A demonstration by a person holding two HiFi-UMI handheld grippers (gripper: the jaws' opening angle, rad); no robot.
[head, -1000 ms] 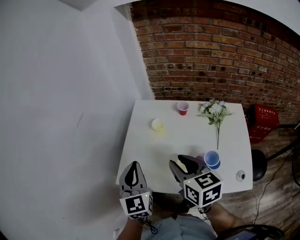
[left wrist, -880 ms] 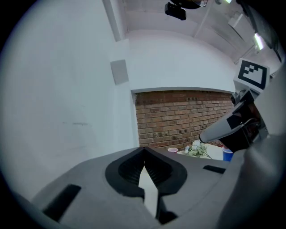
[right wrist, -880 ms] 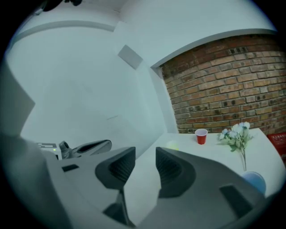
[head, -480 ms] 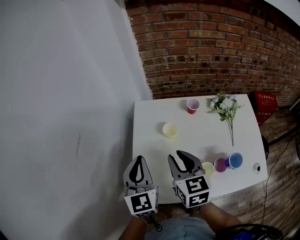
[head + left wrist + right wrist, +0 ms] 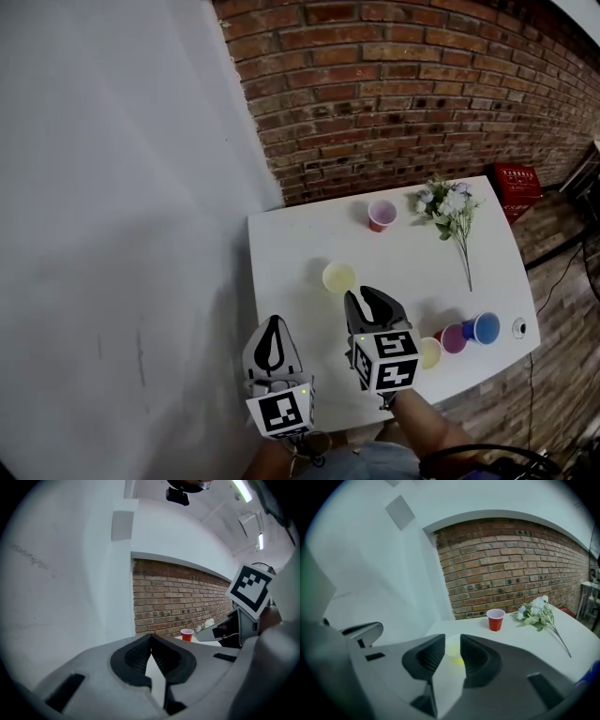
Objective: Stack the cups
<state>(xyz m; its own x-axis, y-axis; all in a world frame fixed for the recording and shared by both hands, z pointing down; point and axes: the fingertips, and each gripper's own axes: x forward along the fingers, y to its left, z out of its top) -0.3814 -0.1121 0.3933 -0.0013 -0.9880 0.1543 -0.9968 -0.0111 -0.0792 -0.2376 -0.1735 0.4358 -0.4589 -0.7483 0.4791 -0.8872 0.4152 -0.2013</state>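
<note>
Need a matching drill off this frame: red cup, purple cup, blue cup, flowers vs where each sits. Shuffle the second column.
1. red cup
2. purple cup
3. blue cup
4. flowers

A. lying flat, far right
B. at the far edge, just left of the flowers
C. right end of the near row of cups
D. middle of the near row of cups

Pairs: 1-B, 2-D, 3-C, 4-A

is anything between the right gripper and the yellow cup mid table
Nothing visible does. The right gripper points toward the yellow cup over bare table; its jaws, which have just been closing, stand apart with nothing between them. The red cup and flowers sit farther back, out of the way.
</note>
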